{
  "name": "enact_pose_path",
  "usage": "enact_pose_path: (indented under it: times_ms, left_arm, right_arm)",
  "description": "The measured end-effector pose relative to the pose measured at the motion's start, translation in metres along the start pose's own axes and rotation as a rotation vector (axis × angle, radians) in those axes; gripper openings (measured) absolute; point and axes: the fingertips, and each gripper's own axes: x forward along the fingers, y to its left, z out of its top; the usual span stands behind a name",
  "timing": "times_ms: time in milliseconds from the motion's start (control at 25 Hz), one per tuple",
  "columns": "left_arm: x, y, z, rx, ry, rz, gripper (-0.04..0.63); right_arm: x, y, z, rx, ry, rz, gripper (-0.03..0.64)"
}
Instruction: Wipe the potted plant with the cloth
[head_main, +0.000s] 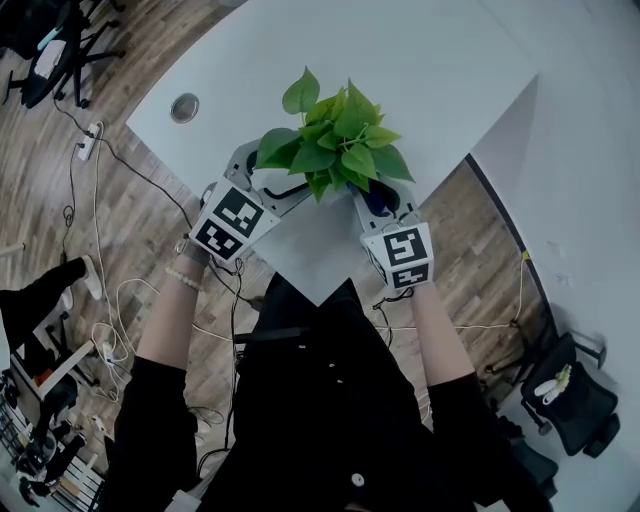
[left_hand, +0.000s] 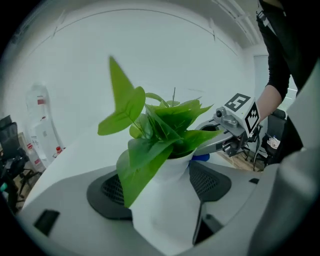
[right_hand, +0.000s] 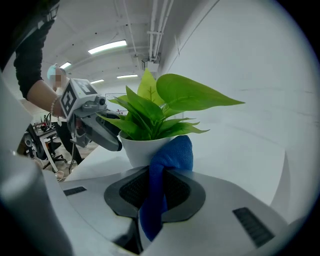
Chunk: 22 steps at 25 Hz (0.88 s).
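- Closest in, the person's black sleeves (head_main: 165, 420) reach forward, with a bead bracelet (head_main: 184, 277) on the left wrist.
- The left gripper (left_hand: 159, 184) has its jaws spread around the white pot (left_hand: 167, 210) and pressed to its sides, so the pot is pinched between the two dark pads.
- A big drooping leaf (left_hand: 139, 167) hangs over the left-hand pad and hides part of it.
- The right gripper (right_hand: 158, 194) has its jaws clamped on a blue cloth (right_hand: 161, 190). The cloth runs up out of the jaws, and its bunched top sits against the pot's side just under the rim.
- From the head view, the cloth shows only as a small blue patch on the plant's right side.
- The potted plant (head_main: 335, 140) sits between the two grippers, above the near corner of the white table (head_main: 420, 70). Its leaves cover the pot's mouth, and I can't tell whether the pot's base rests on the tabletop.
- Further out on the table there's a round cable hole (head_main: 184, 107), well clear of the plant.
- Beyond the table edge is the wood floor. A power strip (head_main: 90, 140) and loose cables (head_main: 120, 300) lie to the left.
- One office chair (head_main: 55, 45) stands at the far left, and another (head_main: 565, 395) at the lower right.
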Motion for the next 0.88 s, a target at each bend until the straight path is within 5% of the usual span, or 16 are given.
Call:
enact_pose_path:
  times_ms: [280,880]
  left_arm:
    - [0.011,-0.003,0.01,0.097,-0.006,-0.095,0.351]
    - [0.012,-0.001,0.016,0.019,-0.059,-0.016,0.301]
  right_arm:
    - [0.007,-0.006,0.003,-0.037,0.007,0.012,0.084]
    - [0.016,-0.022,0.008,-0.083,0.02,0.002,0.084]
